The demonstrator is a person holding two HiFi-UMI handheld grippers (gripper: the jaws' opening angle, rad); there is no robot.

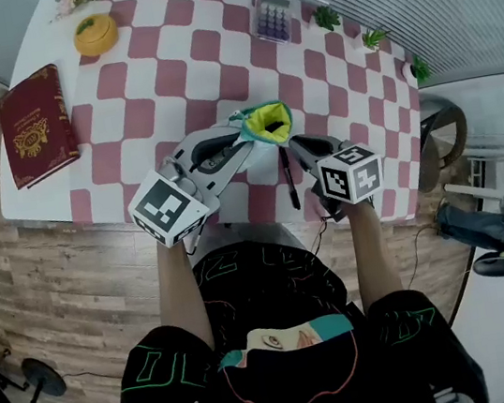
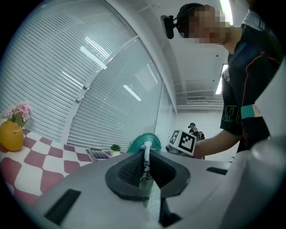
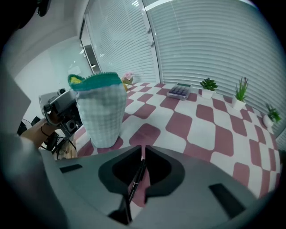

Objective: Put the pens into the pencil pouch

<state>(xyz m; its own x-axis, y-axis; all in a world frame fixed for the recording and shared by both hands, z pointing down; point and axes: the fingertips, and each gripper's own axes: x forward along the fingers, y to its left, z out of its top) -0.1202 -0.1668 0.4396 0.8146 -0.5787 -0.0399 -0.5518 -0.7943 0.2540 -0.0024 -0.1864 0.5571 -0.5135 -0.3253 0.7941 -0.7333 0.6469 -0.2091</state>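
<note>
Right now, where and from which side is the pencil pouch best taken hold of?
Pinch one wall just under the teal rim of the pencil pouch, from the side, as the left tongs do. It stands upright, mouth up, so this probably leaves the opening free for the pen.

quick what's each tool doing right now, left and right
Left tool: closed, pinching the rim of the pencil pouch.
Right tool: closed, holding a black pen.
</note>
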